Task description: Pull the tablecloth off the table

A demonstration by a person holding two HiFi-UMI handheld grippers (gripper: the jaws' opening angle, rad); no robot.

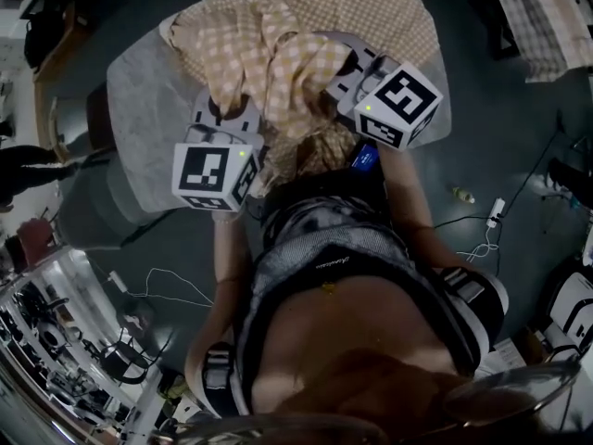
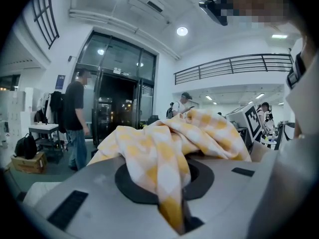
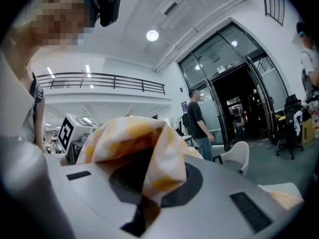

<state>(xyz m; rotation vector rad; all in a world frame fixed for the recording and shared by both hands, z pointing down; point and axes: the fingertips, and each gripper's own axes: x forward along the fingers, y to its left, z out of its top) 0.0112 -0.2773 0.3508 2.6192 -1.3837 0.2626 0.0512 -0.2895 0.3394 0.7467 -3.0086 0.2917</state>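
The yellow-and-white checked tablecloth (image 1: 306, 26) lies bunched up over the far part of the table (image 1: 139, 91), whose pale grey top shows bare at the left. Folds of the cloth run toward me into both grippers. My left gripper (image 1: 227, 111) is shut on one gathered fold, and the left gripper view shows that fold (image 2: 164, 158) pinched in the slot between the jaws (image 2: 175, 218). My right gripper (image 1: 339, 72) is shut on another bunch of the cloth (image 3: 134, 148), which fills the space between its jaws (image 3: 144, 203). Both grippers are held close to my body.
Dark floor surrounds the table, with white cables and a power strip (image 1: 491, 216) at the right. Another checked cloth (image 1: 537, 17) lies at the upper right. A person (image 2: 76, 121) stands by glass doors, and a white chair (image 3: 238, 156) stands near another person (image 3: 199, 121).
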